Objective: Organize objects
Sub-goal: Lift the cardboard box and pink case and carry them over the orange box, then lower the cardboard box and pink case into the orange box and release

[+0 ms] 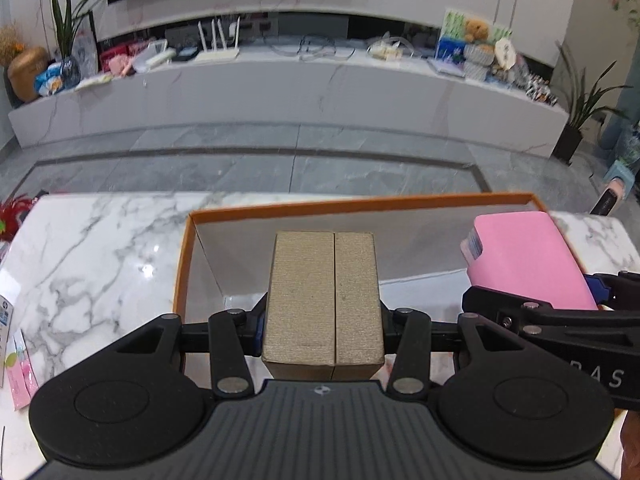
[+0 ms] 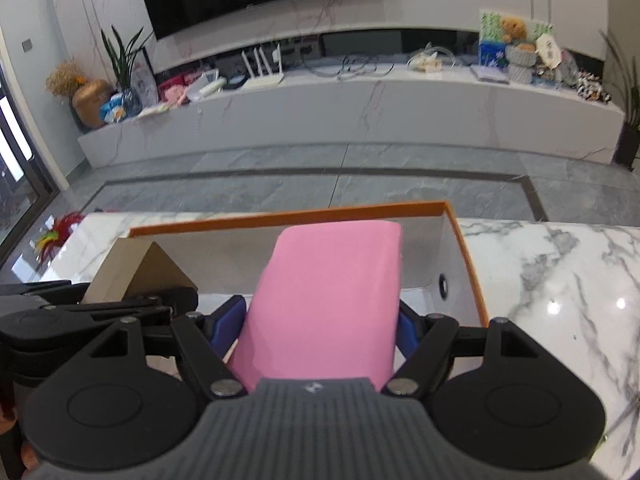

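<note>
Left wrist view: a white marble bench point(image 1: 92, 248) filled the lower half of the frame, with grey floor tiles, a long white media shelf point(image 1: 280, 92) and a dark screen above. An orange-rimmed box point(image 1: 181, 276) lay open at centre. The left gripper point(image 1: 323, 320) was clamped on a tan cardboard box point(image 1: 323, 296), held over the open box.

Right wrist view: the same bench point(image 2: 560, 280) and shelf appeared. The right gripper point(image 2: 320, 328) was closed on a pink pack point(image 2: 332, 300), centre frame, above the orange-rimmed box's point(image 2: 468, 264) right end.
</note>
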`<action>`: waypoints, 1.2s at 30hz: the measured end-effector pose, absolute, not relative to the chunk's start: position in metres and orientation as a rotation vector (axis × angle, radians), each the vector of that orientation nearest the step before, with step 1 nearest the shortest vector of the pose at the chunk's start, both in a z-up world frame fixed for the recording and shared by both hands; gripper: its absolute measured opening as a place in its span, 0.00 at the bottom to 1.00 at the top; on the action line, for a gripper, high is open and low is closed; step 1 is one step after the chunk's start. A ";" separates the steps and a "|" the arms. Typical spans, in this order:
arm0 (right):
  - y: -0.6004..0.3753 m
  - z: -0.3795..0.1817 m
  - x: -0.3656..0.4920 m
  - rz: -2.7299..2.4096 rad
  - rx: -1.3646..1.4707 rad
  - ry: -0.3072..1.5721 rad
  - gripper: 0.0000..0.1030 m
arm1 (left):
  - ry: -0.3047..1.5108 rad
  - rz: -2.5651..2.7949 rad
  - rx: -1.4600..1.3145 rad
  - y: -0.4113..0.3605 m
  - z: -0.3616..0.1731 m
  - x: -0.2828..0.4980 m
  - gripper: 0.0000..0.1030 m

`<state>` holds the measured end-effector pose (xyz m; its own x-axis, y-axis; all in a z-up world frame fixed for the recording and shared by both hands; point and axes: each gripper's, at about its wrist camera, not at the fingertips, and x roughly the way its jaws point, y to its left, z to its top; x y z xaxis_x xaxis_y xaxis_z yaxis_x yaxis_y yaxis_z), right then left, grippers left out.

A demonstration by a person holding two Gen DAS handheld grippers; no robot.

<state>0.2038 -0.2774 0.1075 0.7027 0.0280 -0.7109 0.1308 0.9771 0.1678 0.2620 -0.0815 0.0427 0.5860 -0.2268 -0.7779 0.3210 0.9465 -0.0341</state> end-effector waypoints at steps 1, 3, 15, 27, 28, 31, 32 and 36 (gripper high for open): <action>-0.279 0.103 0.211 -0.046 0.211 0.814 0.74 | 0.906 -0.302 0.119 -0.082 0.040 0.266 0.51; -0.281 0.097 0.220 -0.029 0.210 0.851 0.74 | 0.931 -0.273 0.120 -0.085 0.037 0.275 0.51; -0.289 0.068 0.260 -0.011 0.176 0.995 0.74 | 1.047 -0.250 0.173 -0.100 0.015 0.306 0.51; -0.295 0.042 0.290 -0.008 0.205 1.095 0.74 | 1.154 -0.226 0.208 -0.105 -0.008 0.324 0.51; -0.294 0.041 0.292 -0.010 0.194 1.095 0.74 | 1.166 -0.232 0.199 -0.104 -0.009 0.326 0.51; -0.294 0.036 0.297 -0.019 0.194 1.119 0.71 | 1.192 -0.245 0.199 -0.103 -0.013 0.329 0.51; -0.295 0.035 0.298 -0.018 0.196 1.124 0.71 | 1.199 -0.246 0.195 -0.103 -0.014 0.329 0.51; -0.292 0.035 0.296 -0.029 0.184 1.144 0.71 | 1.234 -0.253 0.182 -0.100 -0.019 0.334 0.51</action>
